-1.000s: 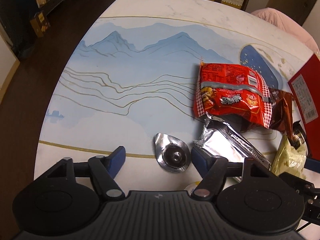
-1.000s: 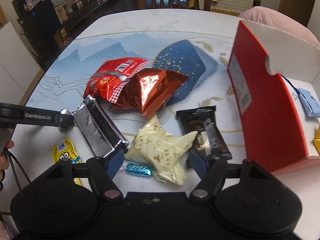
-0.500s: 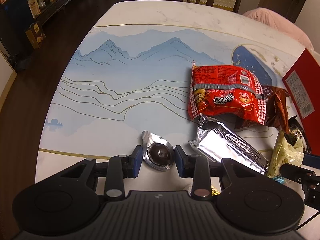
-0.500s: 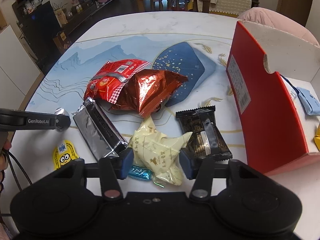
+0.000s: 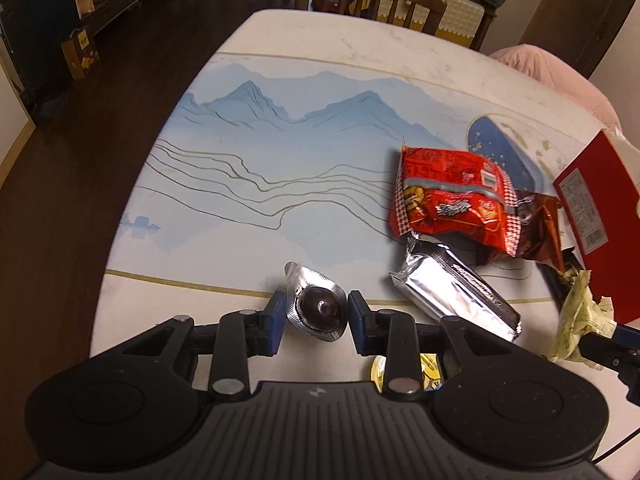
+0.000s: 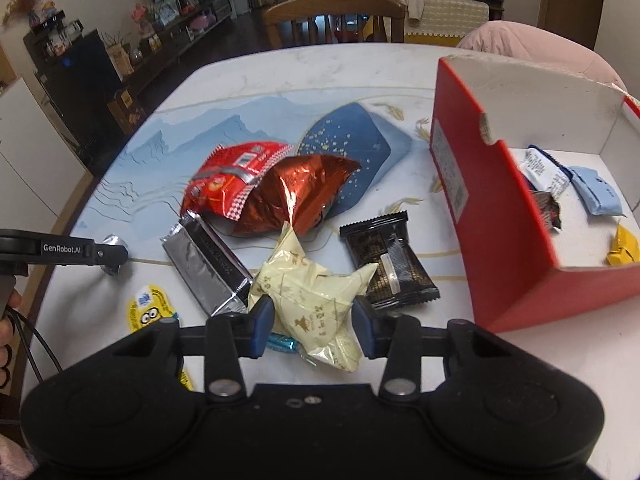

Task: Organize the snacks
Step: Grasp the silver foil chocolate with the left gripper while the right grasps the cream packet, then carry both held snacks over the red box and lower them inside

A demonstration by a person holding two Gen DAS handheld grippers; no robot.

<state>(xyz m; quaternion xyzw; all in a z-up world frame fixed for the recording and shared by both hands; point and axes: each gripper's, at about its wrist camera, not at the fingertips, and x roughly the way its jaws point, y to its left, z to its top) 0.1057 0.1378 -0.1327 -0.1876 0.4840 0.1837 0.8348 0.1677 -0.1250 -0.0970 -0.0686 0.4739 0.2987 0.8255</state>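
My left gripper [image 5: 316, 314] is shut on a small silver foil snack with a dark round centre [image 5: 316, 308] near the table's front left edge; it also shows in the right wrist view [image 6: 114, 256]. My right gripper [image 6: 314, 318] is shut on a cream crinkled snack packet [image 6: 316, 300], which also shows in the left wrist view [image 5: 576, 320]. A red box [image 6: 500, 216] stands open at the right with several small snacks inside.
On the table lie a red chip bag [image 6: 232, 182], a shiny red-brown bag [image 6: 296, 196], a silver bar packet [image 6: 204, 264], a black packet [image 6: 388, 260], a yellow Minions packet [image 6: 148, 312] and a small blue candy [image 6: 282, 344]. A wooden chair [image 6: 336, 20] stands behind.
Both grippers closed from wide open: the left onto the silver foil snack, the right onto the cream packet. Both views have risen slightly.
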